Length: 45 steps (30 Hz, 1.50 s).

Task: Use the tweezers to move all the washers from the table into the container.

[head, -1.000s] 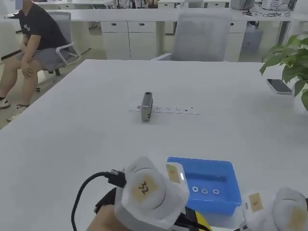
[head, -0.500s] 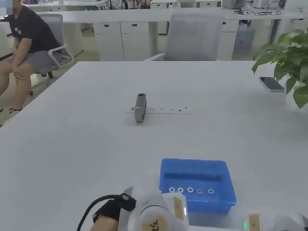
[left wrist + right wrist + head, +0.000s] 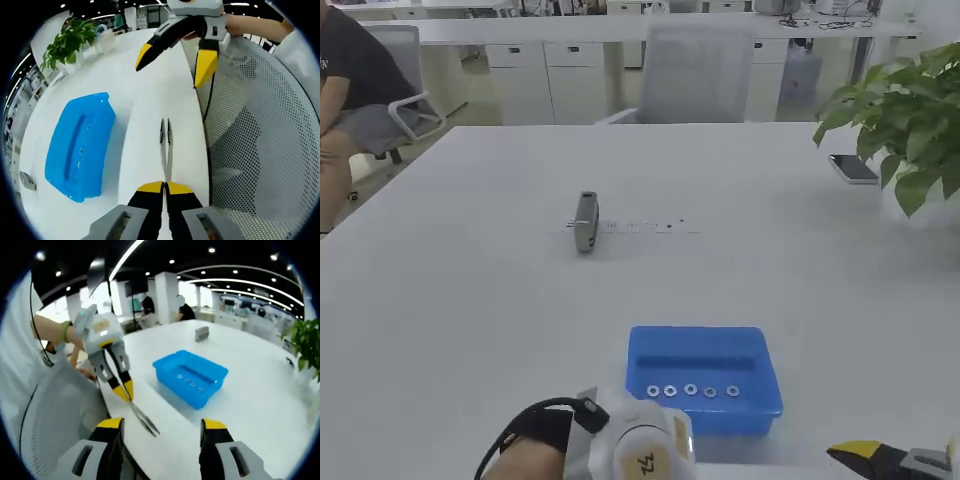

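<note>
Jaws of the left gripper (image 3: 165, 188) are seen pressed together on the base of the tweezers (image 3: 165, 150), whose thin tips are held out over the near edge of the white table (image 3: 150, 95). Whether the tips touch the table or carry anything cannot be made out. Jaws of the right gripper (image 3: 161, 424) are spread wide apart and hold nothing. In the head view the left gripper is cut off by the bottom edge with its jaws hidden under its white body, and the right gripper is cropped to one yellow-and-black tip at the lower right corner. Five washers (image 3: 690, 390) are counted in a row on the floor of the blue container (image 3: 740, 418), which stands near the table's front edge. In both gripper views the washers are reduced to small dots. Farther out on the table, a small grey device (image 3: 585, 222) lies near the middle and a dark phone (image 3: 853, 168) lies beside a leafy plant (image 3: 900, 120). A grey chair (image 3: 695, 75), white cabinets (image 3: 530, 75) and a seated person (image 3: 350, 90) are noted beyond the table. A mesh chair back (image 3: 260, 140), just beside the table edge, is recorded in the left gripper view.
</note>
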Each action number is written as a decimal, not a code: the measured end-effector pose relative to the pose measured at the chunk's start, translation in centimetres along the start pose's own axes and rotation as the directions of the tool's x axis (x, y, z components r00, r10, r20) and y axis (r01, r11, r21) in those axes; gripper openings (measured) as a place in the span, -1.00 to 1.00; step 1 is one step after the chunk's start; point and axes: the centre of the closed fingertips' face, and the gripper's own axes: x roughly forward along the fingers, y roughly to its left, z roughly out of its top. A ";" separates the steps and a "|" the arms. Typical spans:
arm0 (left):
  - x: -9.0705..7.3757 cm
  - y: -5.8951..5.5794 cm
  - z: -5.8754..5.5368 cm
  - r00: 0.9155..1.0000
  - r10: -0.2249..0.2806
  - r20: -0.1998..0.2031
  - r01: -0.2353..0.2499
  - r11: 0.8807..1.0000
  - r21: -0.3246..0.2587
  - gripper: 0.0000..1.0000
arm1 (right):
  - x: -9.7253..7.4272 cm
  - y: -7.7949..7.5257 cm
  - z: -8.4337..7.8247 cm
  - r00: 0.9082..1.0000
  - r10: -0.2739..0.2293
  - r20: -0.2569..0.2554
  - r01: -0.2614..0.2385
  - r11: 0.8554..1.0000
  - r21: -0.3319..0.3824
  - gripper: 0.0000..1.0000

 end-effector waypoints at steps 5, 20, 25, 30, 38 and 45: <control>0.1 0.0 -0.3 1.000 -0.001 -0.016 0.001 1.000 -0.006 -1.00 | -1.7 -0.6 1.8 0.995 -0.050 0.088 0.044 0.996 0.078 0.22; -3.3 0.4 -2.7 0.979 0.137 0.150 -0.060 0.901 -0.430 -0.14 | -6.1 -3.6 4.2 0.959 -0.191 0.211 0.172 0.980 0.104 0.60; -6.3 1.6 -3.8 0.933 0.287 0.218 -0.121 0.819 -0.561 0.13 | -6.8 -5.1 4.2 0.948 -0.234 0.216 0.217 0.971 0.100 0.75; -9.9 3.1 -4.0 0.845 0.464 0.268 -0.202 0.739 -0.643 0.41 | -7.6 -6.0 4.6 0.933 -0.269 0.239 0.251 0.963 0.102 0.83; -16.8 4.7 -2.1 0.585 0.715 0.384 -0.237 0.603 -0.762 0.77 | -8.9 -7.1 6.0 0.892 -0.342 0.295 0.329 0.940 0.095 0.98; -21.1 4.8 -0.4 0.389 0.818 0.424 -0.292 0.546 -0.785 0.97 | -9.6 -7.4 6.9 0.859 -0.382 0.341 0.369 0.924 0.106 0.98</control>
